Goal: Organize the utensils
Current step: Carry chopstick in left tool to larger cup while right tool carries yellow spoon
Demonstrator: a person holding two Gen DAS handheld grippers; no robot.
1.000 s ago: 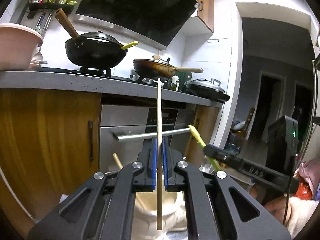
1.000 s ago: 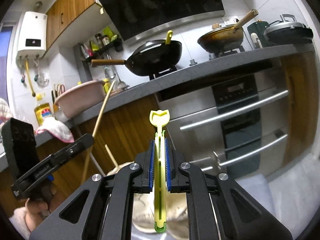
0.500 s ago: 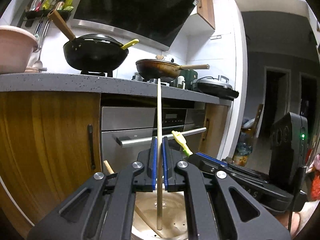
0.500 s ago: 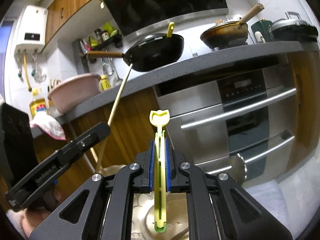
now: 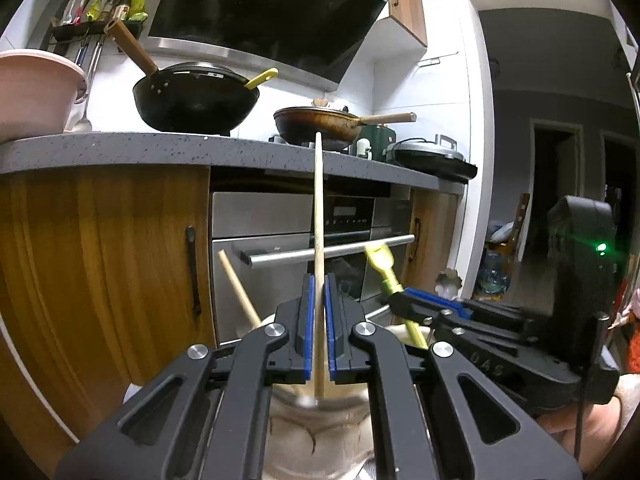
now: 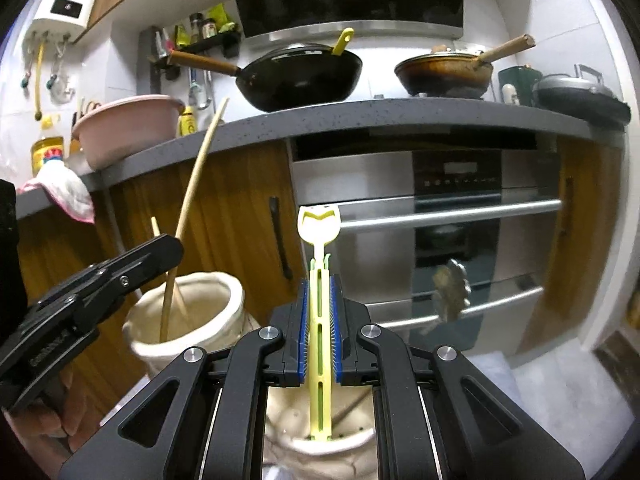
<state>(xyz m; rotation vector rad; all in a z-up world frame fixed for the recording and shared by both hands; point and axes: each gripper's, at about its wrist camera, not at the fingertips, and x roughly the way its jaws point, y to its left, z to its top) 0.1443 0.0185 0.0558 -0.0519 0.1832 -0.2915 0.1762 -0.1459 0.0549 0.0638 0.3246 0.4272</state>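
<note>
A kitchen of wooden cabinets and a steel oven under a grey counter lies ahead. We hold the left gripper [image 5: 318,316] clamped on a long thin wooden chopstick [image 5: 317,216], upright, its lower end over the cream ceramic utensil holder [image 6: 188,320], which stands low and near us. The right gripper [image 6: 320,328] pinches a slotted yellow-green plastic utensil [image 6: 320,256], its tip inside a holder's mouth. Both pieces look light, stiff and smooth, so we judge mid-shaft the safest grip. Both grippers point slightly downward, side by side.
</note>
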